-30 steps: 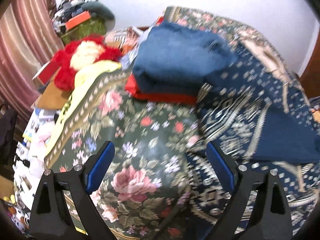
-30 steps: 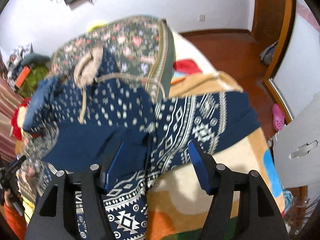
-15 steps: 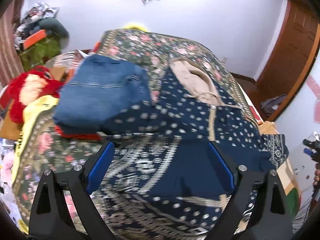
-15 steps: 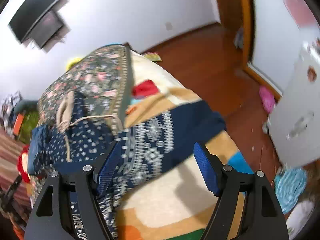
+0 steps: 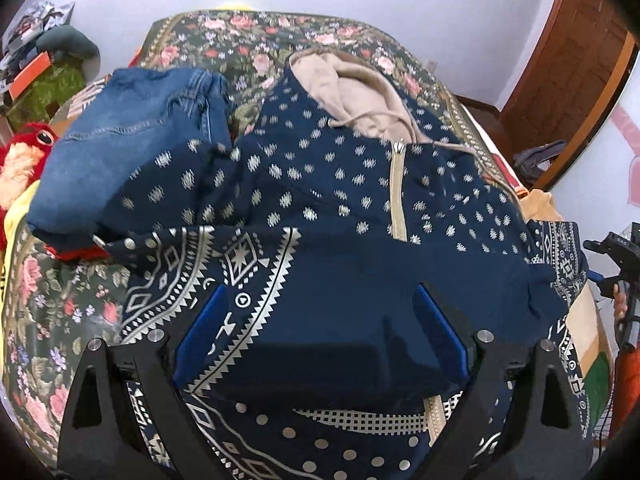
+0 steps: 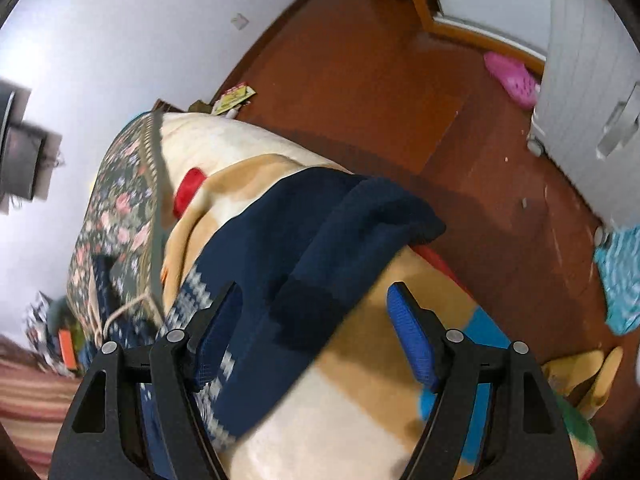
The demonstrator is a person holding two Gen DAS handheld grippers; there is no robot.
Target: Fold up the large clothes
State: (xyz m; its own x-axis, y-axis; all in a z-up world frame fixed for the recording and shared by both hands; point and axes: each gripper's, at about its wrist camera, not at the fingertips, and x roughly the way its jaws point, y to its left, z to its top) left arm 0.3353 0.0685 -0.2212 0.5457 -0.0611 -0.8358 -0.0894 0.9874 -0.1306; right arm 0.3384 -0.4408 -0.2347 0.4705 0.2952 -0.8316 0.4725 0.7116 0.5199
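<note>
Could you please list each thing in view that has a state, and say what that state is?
Navy hoodie: spread face up on the bed, zipped, one sleeve hanging over the bed's edge.
Hood: lying open, tan lining showing.
Jeans: folded, beside the hoodie.
Left tool: open above the hoodie's hem.
Right tool: closing, sleeve between its pads, not pressed.

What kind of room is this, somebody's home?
Most likely a home bedroom: a bed under a floral bedspread, a navy patterned hoodie and folded jeans on it, a pink slipper on the wooden floor.
</note>
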